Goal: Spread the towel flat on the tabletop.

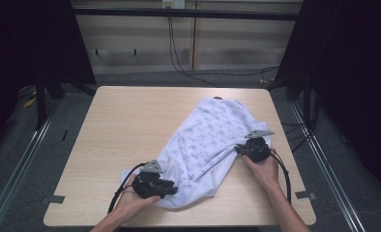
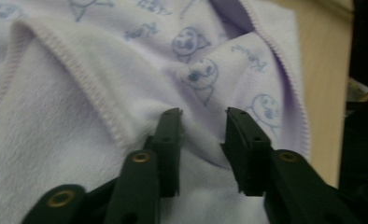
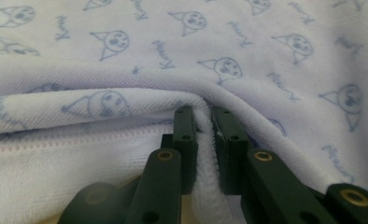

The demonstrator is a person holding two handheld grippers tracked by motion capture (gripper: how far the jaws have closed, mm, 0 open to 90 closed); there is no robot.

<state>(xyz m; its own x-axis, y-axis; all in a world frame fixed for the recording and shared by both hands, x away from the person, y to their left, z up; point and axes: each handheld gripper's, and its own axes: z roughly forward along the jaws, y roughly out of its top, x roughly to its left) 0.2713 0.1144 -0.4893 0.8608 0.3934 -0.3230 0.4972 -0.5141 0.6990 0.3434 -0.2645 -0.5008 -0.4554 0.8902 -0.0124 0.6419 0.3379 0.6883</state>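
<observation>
A white towel (image 1: 208, 140) printed with small pale-blue cartoon faces lies crumpled and slanting across the right half of the wooden table (image 1: 125, 121). At its near corner, my left gripper (image 1: 171, 186) stands open, and a soft fold of the towel (image 2: 196, 74) bulges between the parted jaws (image 2: 203, 114) without being pinched. On the towel's right edge, my right gripper (image 1: 239, 149) is shut on a thick folded hem. In the right gripper view the towel (image 3: 126, 60) rises behind the jaws (image 3: 203, 112), with the cloth squeezed tight between the pads.
The table's left half is bare wood. The front edge (image 1: 179, 224) runs just below both hands. Black cables (image 1: 118, 191) trail from each gripper toward the person. Dark curtains and metal floor rails (image 1: 19, 159) flank the table.
</observation>
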